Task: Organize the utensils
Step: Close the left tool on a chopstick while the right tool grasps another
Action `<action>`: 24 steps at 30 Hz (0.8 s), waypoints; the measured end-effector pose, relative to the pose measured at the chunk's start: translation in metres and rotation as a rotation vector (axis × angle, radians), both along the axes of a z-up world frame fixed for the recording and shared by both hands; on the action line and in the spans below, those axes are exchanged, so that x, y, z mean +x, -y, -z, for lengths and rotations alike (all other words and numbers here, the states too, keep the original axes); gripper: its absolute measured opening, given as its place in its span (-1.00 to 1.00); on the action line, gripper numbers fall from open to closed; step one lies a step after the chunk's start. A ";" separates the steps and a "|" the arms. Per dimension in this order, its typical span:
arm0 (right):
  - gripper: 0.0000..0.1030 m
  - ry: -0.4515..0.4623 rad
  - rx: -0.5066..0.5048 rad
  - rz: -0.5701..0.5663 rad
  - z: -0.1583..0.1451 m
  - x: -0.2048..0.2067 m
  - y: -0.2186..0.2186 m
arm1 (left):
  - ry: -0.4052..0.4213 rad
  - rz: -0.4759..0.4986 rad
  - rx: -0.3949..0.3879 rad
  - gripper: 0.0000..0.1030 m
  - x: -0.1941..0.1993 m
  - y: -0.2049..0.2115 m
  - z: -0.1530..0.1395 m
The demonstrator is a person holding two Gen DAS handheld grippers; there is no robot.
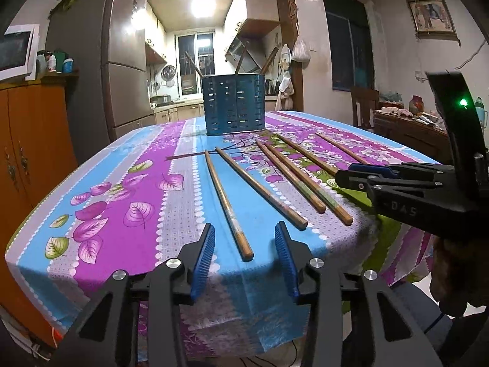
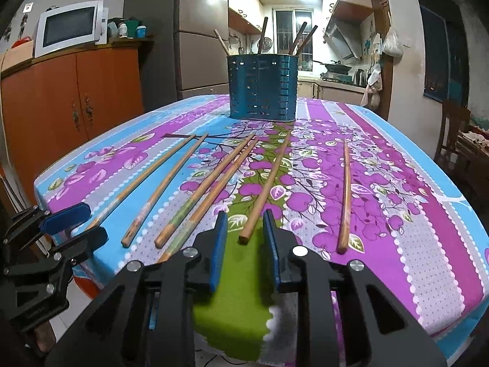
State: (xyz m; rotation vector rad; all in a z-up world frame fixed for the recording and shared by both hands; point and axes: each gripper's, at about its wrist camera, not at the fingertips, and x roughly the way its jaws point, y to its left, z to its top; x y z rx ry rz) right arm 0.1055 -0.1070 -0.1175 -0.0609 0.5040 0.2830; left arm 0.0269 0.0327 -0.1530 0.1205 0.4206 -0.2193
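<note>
~4 chopsticks in holder [image 2: 262,87] — 6 chopsticks [image 2: 265,187] left on table; L gripper [image 1: 244,246] & R gripper [image 2: 244,229] both agape, empty

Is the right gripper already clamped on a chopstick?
No: in the right wrist view the right gripper is open, and the near end of a chopstick lies on the tablecloth between its fingers, ungripped.

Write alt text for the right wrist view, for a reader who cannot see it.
The open right gripper frames the near end of one wooden chopstick, one of six lying loose on the floral purple-and-blue tablecloth. Behind them stands a blue perforated utensil holder already holding several sticks; the left gripper sits at the left edge.
</note>
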 end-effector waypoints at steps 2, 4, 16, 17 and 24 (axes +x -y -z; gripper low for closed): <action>-0.64 -0.006 0.000 0.011 0.001 0.002 0.000 | 0.001 0.005 -0.009 -0.29 -0.001 0.001 0.001; -0.65 -0.010 0.007 0.022 0.003 0.002 0.002 | 0.003 0.011 -0.011 -0.44 -0.003 0.003 0.001; -0.67 0.036 -0.017 0.034 0.007 -0.002 -0.005 | 0.035 -0.014 -0.038 -0.48 -0.004 0.001 0.004; -0.69 0.044 -0.015 0.035 0.008 -0.002 -0.005 | 0.039 -0.014 -0.042 -0.48 -0.005 0.000 0.005; -0.84 0.052 0.024 0.036 0.010 -0.006 -0.002 | 0.035 -0.042 -0.067 -0.80 -0.003 -0.006 0.004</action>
